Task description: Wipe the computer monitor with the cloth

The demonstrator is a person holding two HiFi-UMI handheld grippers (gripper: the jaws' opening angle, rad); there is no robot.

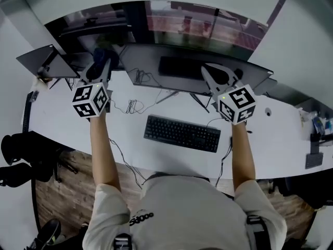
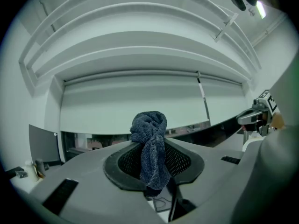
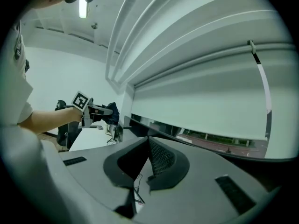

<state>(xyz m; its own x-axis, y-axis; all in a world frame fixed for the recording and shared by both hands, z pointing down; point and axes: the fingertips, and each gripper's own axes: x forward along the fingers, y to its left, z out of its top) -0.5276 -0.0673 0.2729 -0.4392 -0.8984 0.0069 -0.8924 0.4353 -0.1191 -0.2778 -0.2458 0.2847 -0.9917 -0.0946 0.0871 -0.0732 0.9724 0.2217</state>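
A wide dark monitor (image 1: 193, 66) stands at the back of the white desk (image 1: 62, 120), seen from above. My left gripper (image 1: 101, 60) is raised in front of the monitor's left end and is shut on a dark blue cloth (image 1: 98, 57). In the left gripper view the cloth (image 2: 150, 146) hangs bunched between the jaws of the left gripper (image 2: 149, 141). My right gripper (image 1: 207, 70) is held up before the monitor's right half; its jaws meet with nothing between them, as the right gripper view shows (image 3: 148, 143). That view also shows the left gripper (image 3: 96, 112) with the cloth off to the left.
A black keyboard (image 1: 182, 133) lies on the desk between my arms. An open laptop (image 1: 42, 60) stands at the far left. Loose cables (image 1: 133, 107) lie behind the keyboard. A black chair (image 1: 16, 158) stands left of the desk. Small items (image 1: 314, 123) sit at the right end.
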